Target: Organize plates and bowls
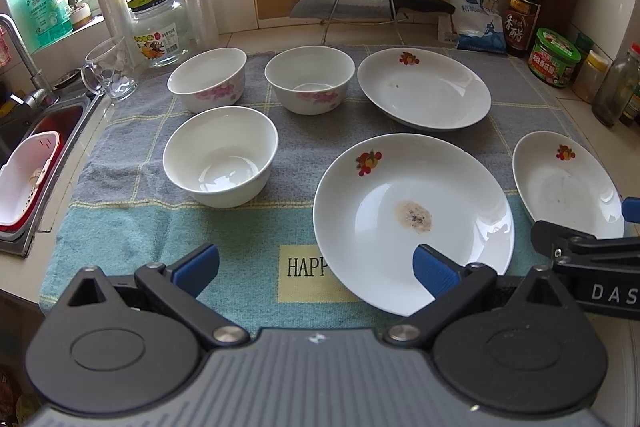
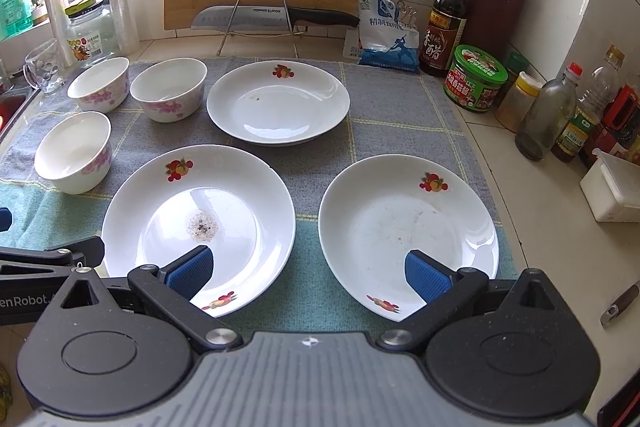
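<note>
You have not started yet: nothing is stacked. Three bowls, the near one (image 1: 221, 157) and two at the back (image 1: 208, 79) (image 1: 310, 79), stand apart on the left of the towel (image 1: 160, 239). Three plates lie singly: a stained plate (image 2: 199, 227) in the middle, another plate (image 2: 408, 233) to its right, a third plate (image 2: 279, 103) behind. Your left gripper (image 1: 316, 267) and right gripper (image 2: 308, 273) both hang spread wide and hold nothing, so every piece remains to be gathered, bowls with bowls and plates with plates
</note>
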`<state>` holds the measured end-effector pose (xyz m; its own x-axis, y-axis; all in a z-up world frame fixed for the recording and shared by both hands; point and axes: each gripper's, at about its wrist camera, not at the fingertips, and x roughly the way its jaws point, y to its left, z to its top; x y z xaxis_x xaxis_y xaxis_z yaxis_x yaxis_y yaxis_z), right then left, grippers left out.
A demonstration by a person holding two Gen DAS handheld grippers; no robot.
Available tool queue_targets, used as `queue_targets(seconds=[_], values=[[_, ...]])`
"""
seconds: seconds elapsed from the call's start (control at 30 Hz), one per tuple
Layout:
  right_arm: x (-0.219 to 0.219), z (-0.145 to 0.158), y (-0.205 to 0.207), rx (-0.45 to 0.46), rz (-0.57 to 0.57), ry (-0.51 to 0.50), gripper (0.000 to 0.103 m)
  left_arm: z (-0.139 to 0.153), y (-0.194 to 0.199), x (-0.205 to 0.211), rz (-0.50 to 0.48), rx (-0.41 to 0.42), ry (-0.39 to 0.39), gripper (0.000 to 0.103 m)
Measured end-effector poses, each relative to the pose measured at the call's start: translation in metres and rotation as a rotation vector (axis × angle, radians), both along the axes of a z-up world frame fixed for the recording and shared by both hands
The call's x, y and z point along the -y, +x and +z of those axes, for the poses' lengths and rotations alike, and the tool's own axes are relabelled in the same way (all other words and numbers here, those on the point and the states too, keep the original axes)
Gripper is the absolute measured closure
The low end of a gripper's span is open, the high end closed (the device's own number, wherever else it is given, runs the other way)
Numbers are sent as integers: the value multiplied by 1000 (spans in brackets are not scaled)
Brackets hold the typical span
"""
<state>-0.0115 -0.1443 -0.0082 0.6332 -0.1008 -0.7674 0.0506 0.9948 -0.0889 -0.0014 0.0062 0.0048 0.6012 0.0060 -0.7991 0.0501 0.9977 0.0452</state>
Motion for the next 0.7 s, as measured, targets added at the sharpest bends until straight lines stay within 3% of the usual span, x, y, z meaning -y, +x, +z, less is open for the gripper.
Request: queue_targets(seconds=[0.7], values=[[0,3,1,7,6,-6,0,2,2,2,-4,2,6,1]])
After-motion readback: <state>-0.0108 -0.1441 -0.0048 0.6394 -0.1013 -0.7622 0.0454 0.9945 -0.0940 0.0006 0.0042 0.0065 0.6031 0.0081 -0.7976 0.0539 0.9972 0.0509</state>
